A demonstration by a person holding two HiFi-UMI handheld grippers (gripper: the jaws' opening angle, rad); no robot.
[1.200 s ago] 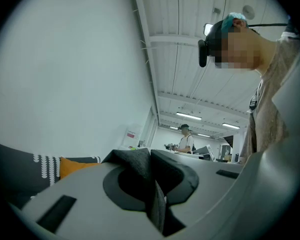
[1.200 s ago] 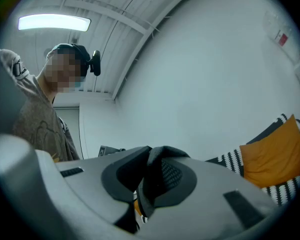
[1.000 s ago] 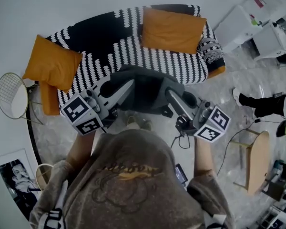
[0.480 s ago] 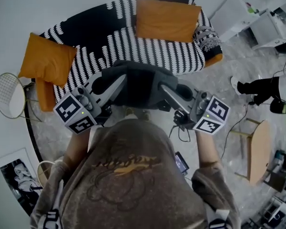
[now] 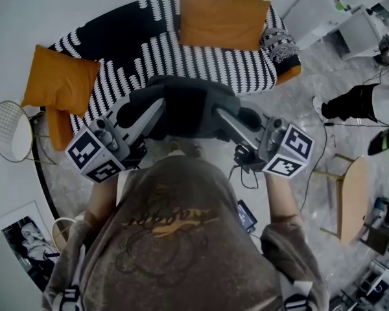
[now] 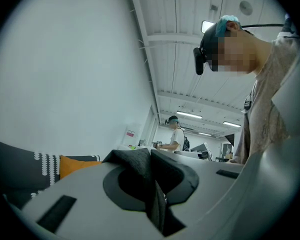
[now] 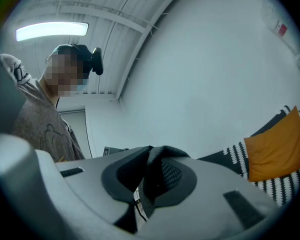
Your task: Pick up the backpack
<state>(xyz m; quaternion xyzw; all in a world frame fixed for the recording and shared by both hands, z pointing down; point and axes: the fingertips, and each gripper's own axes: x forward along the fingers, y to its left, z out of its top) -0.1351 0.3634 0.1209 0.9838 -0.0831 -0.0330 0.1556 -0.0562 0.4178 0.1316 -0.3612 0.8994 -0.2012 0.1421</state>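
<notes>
We've got the backpack (image 5: 189,106), dark grey, up in the air in front of our chest. It hangs between the two grippers and, from the head view, sits just over the front edge of the sofa (image 5: 181,54).

The left gripper (image 5: 159,105) comes in from the left with its jaws nearly together, pinching a fold of the bag's dark fabric (image 6: 140,166). In the left gripper view that cloth bunches up right between the pads. The right gripper (image 5: 220,114) does the same from the other side, jaws narrow and clamped on a meshy fold (image 7: 162,171) of the bag. Both point roughly level.

Moving outward, the sofa is black with white stripes. One orange cushion (image 5: 223,19) leans at its back and a second orange cushion (image 5: 59,81) sits at its left end. To the right, on the pale floor (image 5: 298,96), we see another person's leg (image 5: 351,102). Nearer us on that side stands a wooden stool (image 5: 353,196).
</notes>
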